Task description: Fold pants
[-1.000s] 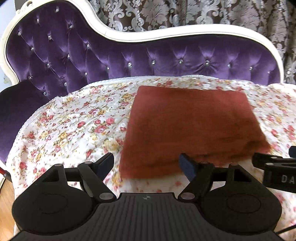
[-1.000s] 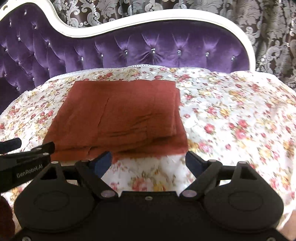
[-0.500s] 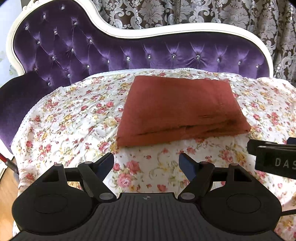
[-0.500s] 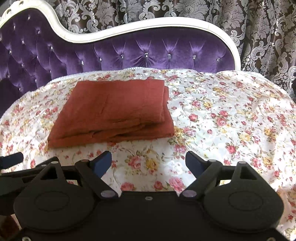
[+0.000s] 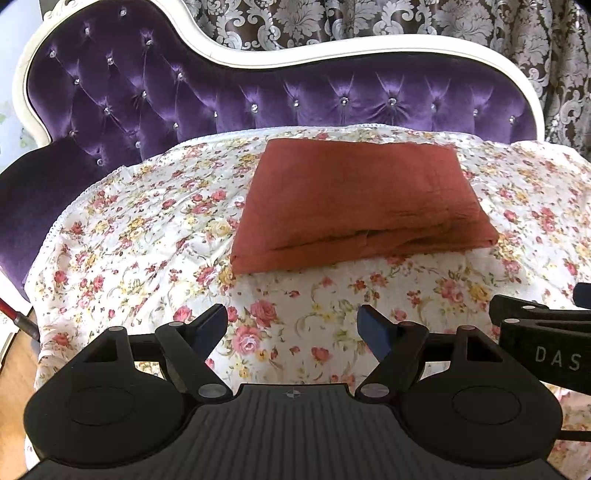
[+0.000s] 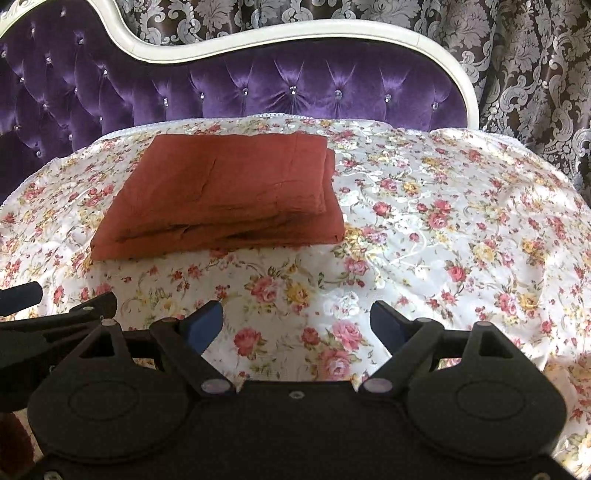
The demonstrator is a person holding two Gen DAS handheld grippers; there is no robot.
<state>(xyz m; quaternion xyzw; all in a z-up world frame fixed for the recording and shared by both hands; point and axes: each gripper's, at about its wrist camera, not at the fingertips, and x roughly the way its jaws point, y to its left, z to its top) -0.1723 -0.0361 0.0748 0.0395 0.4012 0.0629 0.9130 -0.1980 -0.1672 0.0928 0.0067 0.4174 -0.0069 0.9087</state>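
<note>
The rust-red pants [image 5: 354, 199] [image 6: 225, 195] lie folded into a flat rectangle on the floral cover, several layers showing along the near edge. My left gripper [image 5: 293, 328] hovers open over the cover, well short of the pants' near edge, with nothing between its fingers. My right gripper [image 6: 297, 325] is open too, back from the pants and off toward their right corner, holding nothing. Each gripper shows at the edge of the other's view.
A floral cover [image 5: 147, 229] [image 6: 461, 229] drapes the seat of a purple tufted sofa with a white frame [image 5: 258, 66] [image 6: 295, 29]. Patterned curtains [image 6: 535, 74] hang behind. Wood floor [image 5: 14, 373] shows at the left.
Both grippers have pulled back from the pants, whose near edge lay right at the fingertips a second ago. More of the floral cover now shows in front of the folded pants.
</note>
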